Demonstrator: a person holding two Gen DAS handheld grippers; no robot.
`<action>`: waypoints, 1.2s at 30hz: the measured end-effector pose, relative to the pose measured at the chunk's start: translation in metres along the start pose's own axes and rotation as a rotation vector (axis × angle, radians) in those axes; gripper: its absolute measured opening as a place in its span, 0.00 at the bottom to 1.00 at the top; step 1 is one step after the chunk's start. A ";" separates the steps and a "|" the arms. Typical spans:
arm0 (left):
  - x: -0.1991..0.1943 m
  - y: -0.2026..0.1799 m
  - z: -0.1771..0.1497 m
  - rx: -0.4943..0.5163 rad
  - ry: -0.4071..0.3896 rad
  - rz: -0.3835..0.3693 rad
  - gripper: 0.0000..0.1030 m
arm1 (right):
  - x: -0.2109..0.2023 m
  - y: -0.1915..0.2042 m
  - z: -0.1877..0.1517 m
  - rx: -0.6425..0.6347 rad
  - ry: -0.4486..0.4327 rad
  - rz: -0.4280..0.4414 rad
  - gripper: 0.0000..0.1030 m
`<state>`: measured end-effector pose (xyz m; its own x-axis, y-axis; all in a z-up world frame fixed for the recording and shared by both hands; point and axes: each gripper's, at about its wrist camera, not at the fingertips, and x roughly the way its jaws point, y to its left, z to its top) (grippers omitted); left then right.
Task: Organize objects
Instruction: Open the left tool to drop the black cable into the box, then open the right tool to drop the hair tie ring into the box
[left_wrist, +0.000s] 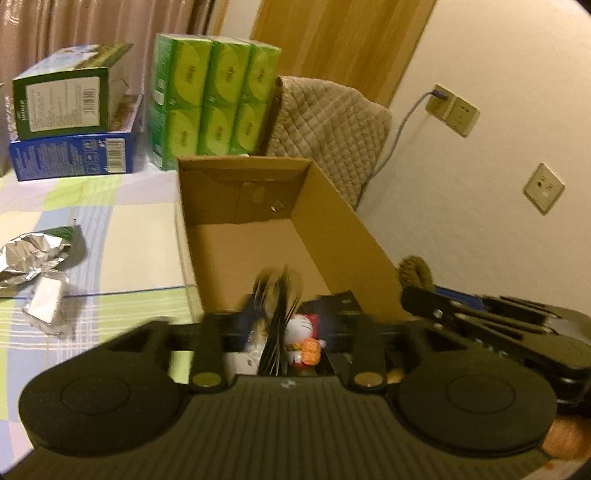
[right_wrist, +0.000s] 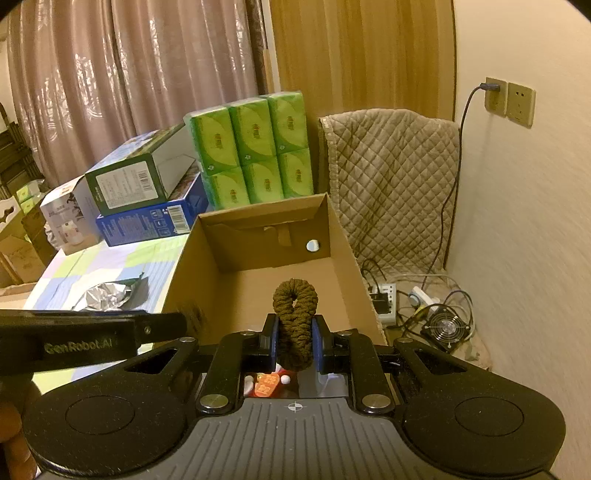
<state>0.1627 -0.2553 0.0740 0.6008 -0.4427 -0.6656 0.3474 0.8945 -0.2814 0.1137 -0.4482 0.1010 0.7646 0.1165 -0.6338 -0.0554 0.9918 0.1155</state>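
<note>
An open cardboard box (left_wrist: 347, 229) lies on the checked tablecloth. My left gripper (left_wrist: 295, 302) hangs over its near end, open. A blurred dark stack of thin flat pieces (left_wrist: 275, 310) stands between its fingers, with a gap to the right finger. Beneath, inside the box, lies a white and red cat toy (left_wrist: 304, 332). My right gripper (right_wrist: 295, 332) is shut on a brown braided loop (right_wrist: 295, 314), held upright over the same box (right_wrist: 343, 240). The toy (right_wrist: 269, 384) shows just below it. In the left wrist view the right gripper (left_wrist: 413, 295) sits just outside the box's right wall.
Green tissue packs (right_wrist: 255, 155) and stacked green and blue cartons (right_wrist: 144, 203) stand behind the box. A crumpled foil bag (left_wrist: 33, 254) lies on the cloth to the left. A quilted cover (right_wrist: 391, 177), a power strip and a small fan (right_wrist: 447, 325) are on the right by the wall.
</note>
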 end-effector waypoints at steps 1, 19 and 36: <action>-0.001 0.002 0.000 -0.002 -0.004 0.004 0.39 | 0.000 0.000 0.000 0.001 -0.001 0.000 0.14; -0.025 0.019 -0.015 -0.019 -0.003 0.046 0.40 | -0.009 0.014 -0.003 0.006 0.006 0.039 0.14; -0.040 0.036 -0.019 -0.056 -0.027 0.078 0.53 | -0.015 0.001 -0.001 0.128 -0.034 0.055 0.70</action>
<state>0.1372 -0.2044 0.0772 0.6439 -0.3723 -0.6684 0.2586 0.9281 -0.2678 0.1019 -0.4487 0.1100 0.7840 0.1662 -0.5981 -0.0171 0.9689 0.2468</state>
